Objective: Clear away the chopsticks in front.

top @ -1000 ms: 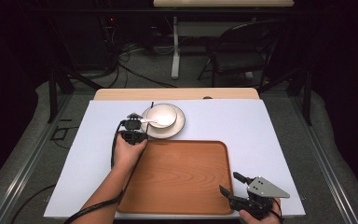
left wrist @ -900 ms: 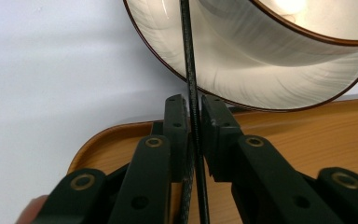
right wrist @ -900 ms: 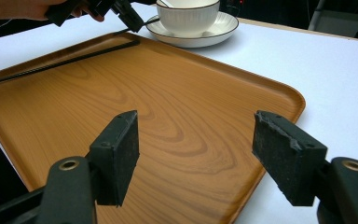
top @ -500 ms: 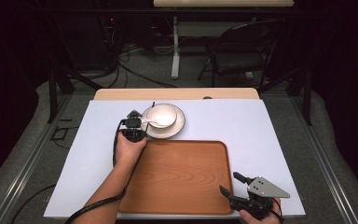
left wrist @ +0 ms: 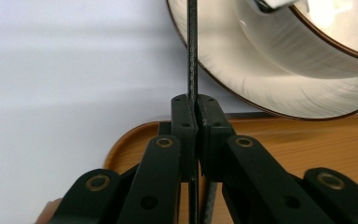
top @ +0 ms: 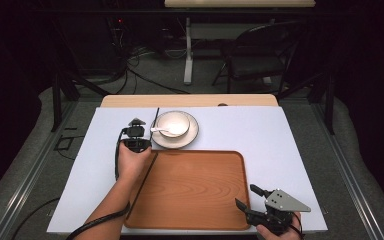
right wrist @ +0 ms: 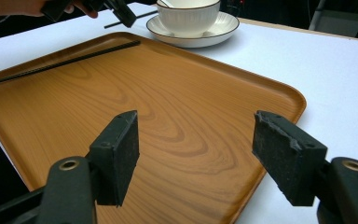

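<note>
Your left tongs (top: 136, 125) sit at the far left corner of the wooden tray (top: 195, 200), just left of the saucer (top: 192, 139). In the left gripper view, the left tongs (left wrist: 196, 112) are closed on a thin black chopstick (left wrist: 192, 51); both jaws press flat against it. The chopstick runs forward past the saucer's (left wrist: 270, 88) rim, over the white bench cover (left wrist: 65, 70).

A second black chopstick (right wrist: 65, 61) lies inside the tray along its left edge, as the right gripper view shows. In the high view it appears as a dark line (top: 147, 172) beside your left hand (top: 132, 160).

The white bowl (top: 173, 123) stands on the saucer, just beyond the tray's far edge. A white spoon (top: 161, 131) rests in the bowl, its handle pointing toward your left tongs.

Your right tongs (top: 247, 197) hang at the near right corner of the tray. In the right gripper view, the right tongs (right wrist: 196, 154) are spread wide with nothing between the jaws, and they face across the tray (right wrist: 177, 116) toward the bowl (right wrist: 189, 16).
</note>
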`<state>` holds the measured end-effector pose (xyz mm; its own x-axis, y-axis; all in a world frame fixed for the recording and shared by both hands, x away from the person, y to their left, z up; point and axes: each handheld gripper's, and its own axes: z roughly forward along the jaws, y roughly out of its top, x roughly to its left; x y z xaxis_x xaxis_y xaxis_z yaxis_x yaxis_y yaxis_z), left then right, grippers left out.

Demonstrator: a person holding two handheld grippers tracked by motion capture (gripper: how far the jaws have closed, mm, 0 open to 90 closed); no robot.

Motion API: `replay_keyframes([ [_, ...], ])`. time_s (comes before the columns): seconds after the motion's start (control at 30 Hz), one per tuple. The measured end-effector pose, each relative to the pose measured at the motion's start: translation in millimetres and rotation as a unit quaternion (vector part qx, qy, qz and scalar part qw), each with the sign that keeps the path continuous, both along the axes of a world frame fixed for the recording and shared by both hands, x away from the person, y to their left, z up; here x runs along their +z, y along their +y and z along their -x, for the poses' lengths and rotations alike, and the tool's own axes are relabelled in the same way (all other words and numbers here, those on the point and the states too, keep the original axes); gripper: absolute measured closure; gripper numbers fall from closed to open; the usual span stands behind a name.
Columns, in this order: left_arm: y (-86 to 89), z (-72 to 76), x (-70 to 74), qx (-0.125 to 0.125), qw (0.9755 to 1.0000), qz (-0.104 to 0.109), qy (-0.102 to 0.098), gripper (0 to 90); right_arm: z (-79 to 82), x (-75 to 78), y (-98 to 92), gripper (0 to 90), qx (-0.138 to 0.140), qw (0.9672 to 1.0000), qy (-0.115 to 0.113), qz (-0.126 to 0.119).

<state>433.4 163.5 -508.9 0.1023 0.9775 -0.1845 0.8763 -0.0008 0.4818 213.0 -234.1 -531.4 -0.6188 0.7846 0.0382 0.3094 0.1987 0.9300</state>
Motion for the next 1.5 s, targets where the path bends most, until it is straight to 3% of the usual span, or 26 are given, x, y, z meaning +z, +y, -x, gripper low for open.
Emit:
replay_keyframes([
  [0.33, 33.9, 25.6, 23.7, 0.009, 0.9994, 0.024, -0.024, 86.9, -0.2, -0.2, 1.2, 31.7, 0.000, 1.0000, 0.000, 0.002],
  [0.57, 46.4, 46.1, 36.7, -0.002, 0.9990, 0.029, -0.035, 86.9, -0.2, -0.6, 1.9, 31.7, -0.001, 1.0000, 0.000, 0.005],
  [0.73, 53.8, 67.3, 46.6, -0.012, 0.9982, 0.034, -0.049, 86.9, -0.3, -0.6, 1.8, 31.7, -0.003, 1.0000, 0.000, 0.004],
  [0.83, 59.6, 87.9, 52.2, -0.020, 0.9973, 0.043, -0.056, 86.9, 0.1, 0.0, 1.6, 31.7, -0.005, 1.0000, -0.003, 0.002],
  [0.87, 59.6, 87.9, 52.2, -0.020, 0.9973, 0.043, -0.056, 86.9, 0.1, 0.0, 1.6, 31.7, -0.005, 1.0000, -0.003, 0.002],
  [0.9, 63.1, 98.0, 54.7, -0.024, 0.9969, 0.048, -0.058, 86.9, 0.0, 0.0, 1.4, 31.7, -0.005, 1.0000, -0.003, 0.002],
  [0.93, 63.1, 98.0, 54.7, -0.024, 0.9969, 0.048, -0.058, 86.9, 0.0, 0.0, 1.4, 31.7, -0.005, 1.0000, -0.003, 0.002],
  [0.97, 67.6, 110.6, 58.0, -0.027, 0.9965, 0.049, -0.062, 86.9, 0.0, -0.2, 1.8, 31.6, -0.005, 1.0000, -0.002, 0.001],
  [1.23, 76.8, 140.6, 63.2, -0.034, 0.9956, 0.054, -0.068, 86.9, 0.2, 0.0, 2.2, 31.6, -0.006, 1.0000, -0.003, 0.002],
  [1.5, 74.8, 166.6, 50.1, -0.048, 0.9955, 0.061, -0.055, 86.9, 0.2, -0.1, 2.5, 31.7, -0.006, 1.0000, -0.003, 0.002],
])
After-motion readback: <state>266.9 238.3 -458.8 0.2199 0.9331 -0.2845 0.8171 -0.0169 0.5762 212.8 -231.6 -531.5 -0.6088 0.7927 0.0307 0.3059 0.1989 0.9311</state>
